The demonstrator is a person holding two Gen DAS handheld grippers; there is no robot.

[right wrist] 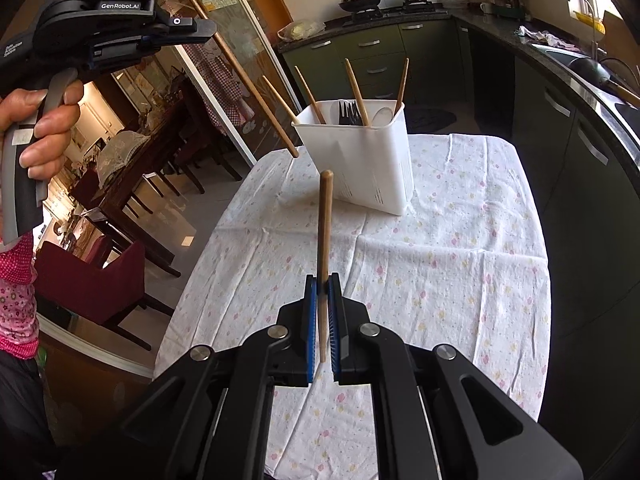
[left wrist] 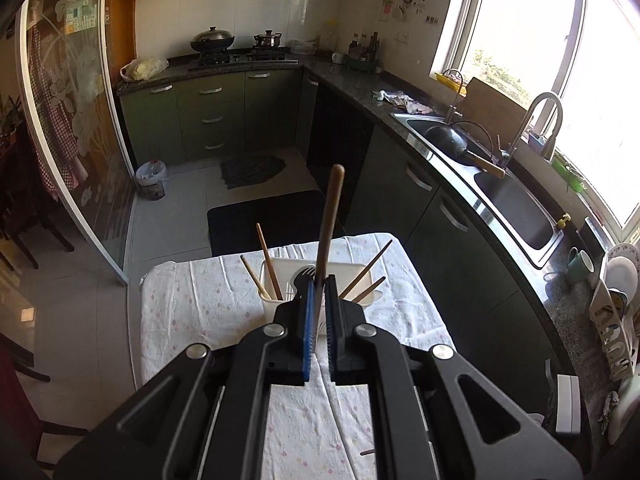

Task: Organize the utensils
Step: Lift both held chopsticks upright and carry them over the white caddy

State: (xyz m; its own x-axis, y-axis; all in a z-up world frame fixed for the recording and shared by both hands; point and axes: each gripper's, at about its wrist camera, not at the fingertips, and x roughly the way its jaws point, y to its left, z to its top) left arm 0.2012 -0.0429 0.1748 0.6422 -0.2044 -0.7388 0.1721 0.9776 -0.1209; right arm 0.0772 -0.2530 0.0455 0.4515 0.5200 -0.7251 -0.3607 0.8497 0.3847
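The white holder (right wrist: 362,160) already keeps 4 chopsticks and forks. Both tongs, left (left wrist: 319,280) and right (right wrist: 323,280), each clamp 1 more chopstick, not yet inside.

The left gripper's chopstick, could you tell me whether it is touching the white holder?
Apart. In the right wrist view the chopstick in the left gripper ends in the air, with tablecloth visible between its tip and the holder.
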